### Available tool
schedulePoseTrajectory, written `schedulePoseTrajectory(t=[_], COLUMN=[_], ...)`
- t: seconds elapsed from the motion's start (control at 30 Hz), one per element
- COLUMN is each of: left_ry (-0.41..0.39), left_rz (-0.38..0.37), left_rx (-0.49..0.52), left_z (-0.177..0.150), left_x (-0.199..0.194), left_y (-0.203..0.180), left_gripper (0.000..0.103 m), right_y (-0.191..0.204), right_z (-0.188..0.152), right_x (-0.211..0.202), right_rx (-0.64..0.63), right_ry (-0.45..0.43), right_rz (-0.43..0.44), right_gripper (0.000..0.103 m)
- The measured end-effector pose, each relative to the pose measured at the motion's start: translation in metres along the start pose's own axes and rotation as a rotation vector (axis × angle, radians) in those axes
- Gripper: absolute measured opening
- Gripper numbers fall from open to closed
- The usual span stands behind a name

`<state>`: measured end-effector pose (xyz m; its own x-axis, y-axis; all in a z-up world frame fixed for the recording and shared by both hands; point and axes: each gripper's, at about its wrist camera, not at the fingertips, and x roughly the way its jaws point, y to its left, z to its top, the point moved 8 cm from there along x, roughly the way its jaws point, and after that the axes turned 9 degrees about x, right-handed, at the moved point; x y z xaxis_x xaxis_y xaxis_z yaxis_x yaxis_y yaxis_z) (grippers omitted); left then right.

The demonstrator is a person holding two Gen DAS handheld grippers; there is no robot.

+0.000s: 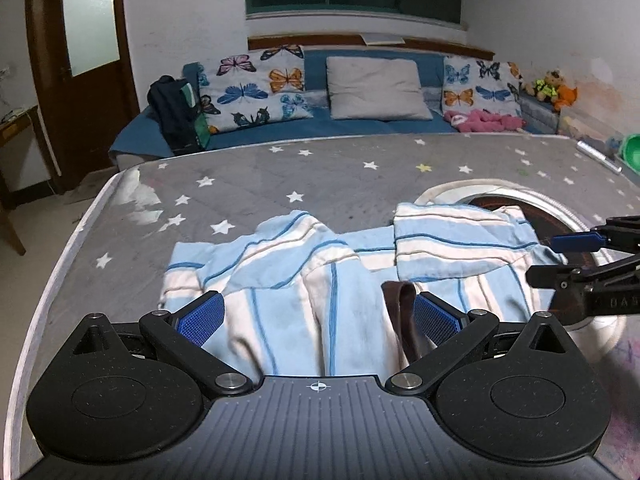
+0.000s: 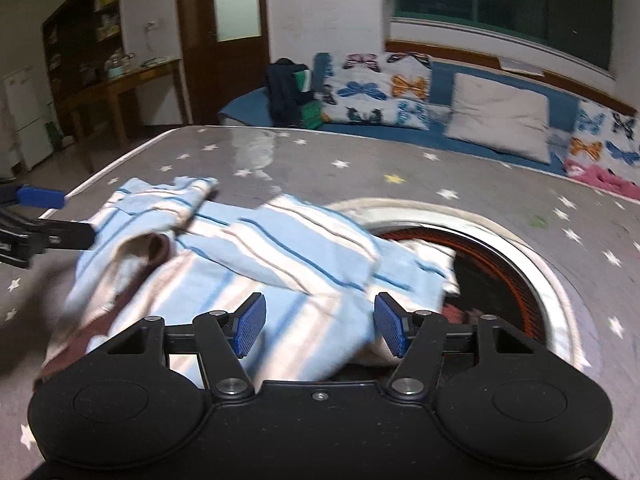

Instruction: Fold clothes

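Left wrist view: table [image 1: 280, 176] under a grey star-print cover, bearing a striped garment [image 1: 320, 280], pale blue and white, lying rumpled with its far side over a round inset [image 2: 520, 248]. Left gripper [image 1: 318, 314] and right gripper [image 2: 320, 324]: fingers wide, cloth between but unpinched. Step judged early, sleeves folded in; next calls for closing on the near hem.
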<state>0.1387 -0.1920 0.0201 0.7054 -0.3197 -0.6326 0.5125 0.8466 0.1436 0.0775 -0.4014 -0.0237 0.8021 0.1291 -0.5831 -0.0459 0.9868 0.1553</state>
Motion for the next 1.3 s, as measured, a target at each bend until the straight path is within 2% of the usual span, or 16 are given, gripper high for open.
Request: schedulePoseTrajectory(t=[0.07, 0.1, 0.17, 0.23, 0.3, 0.37, 0.4, 0.43, 0.6, 0.73, 0.8, 0.93, 1.1, 1.3], left_ry=[0.017, 0.023, 0.037, 0.062, 0.079, 0.079, 0.082, 0.088, 0.037, -0.024, -0.049, -0.085, -0.075, -0.052], left_rz=[-0.015, -0.023, -0.034, -0.047, -0.065, -0.069, -0.073, -0.080, -0.065, -0.037, -0.026, 0.001, 0.063, 0.054], left_rx=[-0.004, -0.007, -0.011, -0.017, -0.031, -0.036, -0.041, -0.050, -0.081, -0.117, -0.150, -0.211, -0.230, -0.207], left_z=[0.000, -0.001, -0.003, -0.006, -0.010, -0.012, -0.014, -0.016, -0.017, -0.019, -0.023, -0.039, -0.061, -0.069], left_x=[0.008, 0.011, 0.018, 0.024, 0.028, 0.029, 0.030, 0.031, 0.013, -0.017, -0.033, -0.065, -0.083, -0.084], left_y=[-0.001, -0.002, -0.002, -0.001, 0.000, 0.002, 0.003, 0.004, 0.014, 0.028, 0.036, 0.054, 0.071, 0.074], left_gripper=[0.102, 0.098, 0.086, 0.069, 0.061, 0.044, 0.029, 0.018, 0.009, 0.008, 0.008, 0.008, 0.008, 0.008], right_y=[0.009, 0.012, 0.019, 0.026, 0.032, 0.037, 0.039, 0.042, 0.053, 0.063, 0.055, 0.062, 0.068, 0.067], right_z=[0.002, 0.003, 0.003, 0.004, 0.004, 0.005, 0.005, 0.005, 0.004, 0.006, 0.004, 0.005, 0.008, 0.013], right_x=[0.007, 0.011, 0.017, 0.021, 0.025, 0.028, 0.029, 0.030, 0.032, 0.030, 0.038, 0.041, 0.052, 0.072], right_rx=[-0.012, -0.016, -0.028, -0.042, -0.052, -0.055, -0.055, -0.059, -0.074, -0.083, -0.083, -0.093, -0.098, -0.090], right_ry=[0.009, 0.017, 0.028, 0.030, 0.034, 0.039, 0.039, 0.040, 0.044, 0.041, 0.042, 0.039, 0.043, 0.054], right_rz=[0.012, 0.016, 0.025, 0.028, 0.033, 0.041, 0.043, 0.044, 0.054, 0.063, 0.069, 0.082, 0.085, 0.067], right_gripper=[0.064, 0.064, 0.064, 0.064, 0.064, 0.064, 0.064, 0.064, 0.064, 0.064, 0.064, 0.064, 0.064, 0.064])
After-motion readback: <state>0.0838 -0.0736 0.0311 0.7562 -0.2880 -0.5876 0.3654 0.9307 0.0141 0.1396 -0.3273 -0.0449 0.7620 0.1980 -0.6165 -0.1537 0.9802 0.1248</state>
